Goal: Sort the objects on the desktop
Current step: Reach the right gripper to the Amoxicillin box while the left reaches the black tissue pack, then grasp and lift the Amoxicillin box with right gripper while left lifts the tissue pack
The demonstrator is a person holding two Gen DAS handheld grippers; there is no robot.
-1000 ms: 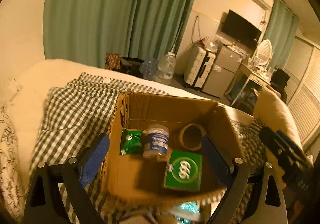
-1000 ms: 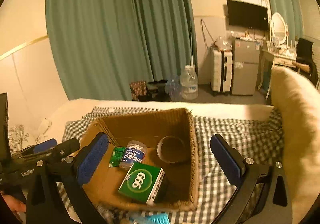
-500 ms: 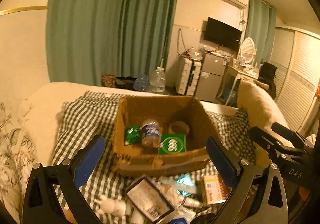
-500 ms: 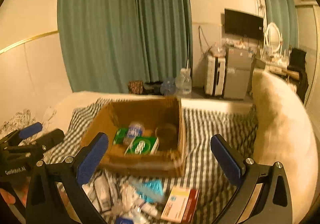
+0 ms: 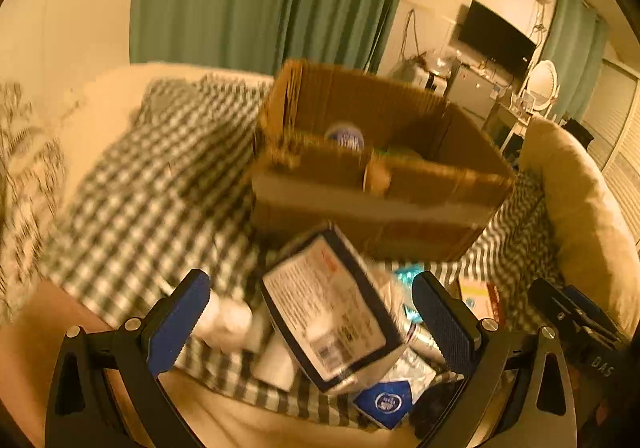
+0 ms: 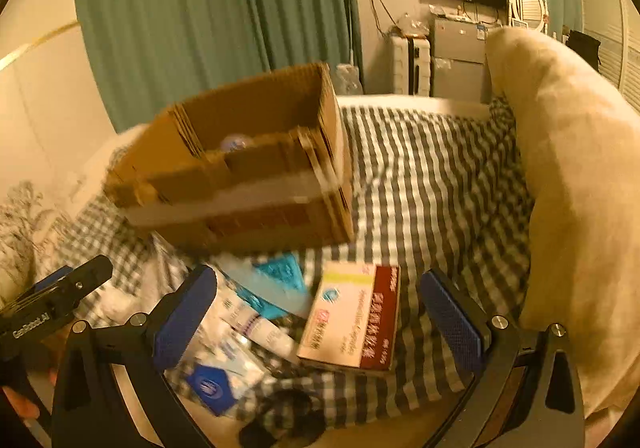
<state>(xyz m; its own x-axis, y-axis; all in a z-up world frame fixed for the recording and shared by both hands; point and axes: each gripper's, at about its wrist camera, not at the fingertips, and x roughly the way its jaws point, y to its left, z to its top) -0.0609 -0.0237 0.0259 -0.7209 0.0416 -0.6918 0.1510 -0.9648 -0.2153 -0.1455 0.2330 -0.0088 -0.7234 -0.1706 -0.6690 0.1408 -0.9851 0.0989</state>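
Observation:
A brown cardboard box (image 5: 372, 176) (image 6: 244, 184) stands on a checked cloth; a blue-capped bottle (image 5: 345, 135) shows over its rim. In front of it lies a pile of small items. My left gripper (image 5: 310, 318) is open and empty, low over a dark-edged white packet (image 5: 328, 312). My right gripper (image 6: 320, 318) is open and empty, low over a cream and red medicine box (image 6: 354, 318). A teal sachet (image 6: 276, 278) and a white tube (image 6: 260, 328) lie beside that box.
A large beige cushion (image 6: 572, 168) lies on the right. White bedding (image 5: 28, 152) lies on the left. A blue-labelled packet (image 5: 384, 400) lies at the near edge. Green curtains (image 6: 200, 16) hang behind.
Both grippers have dropped from above the cardboard box and pulled back, down to the pile of items in front of it. Both stay open and empty.

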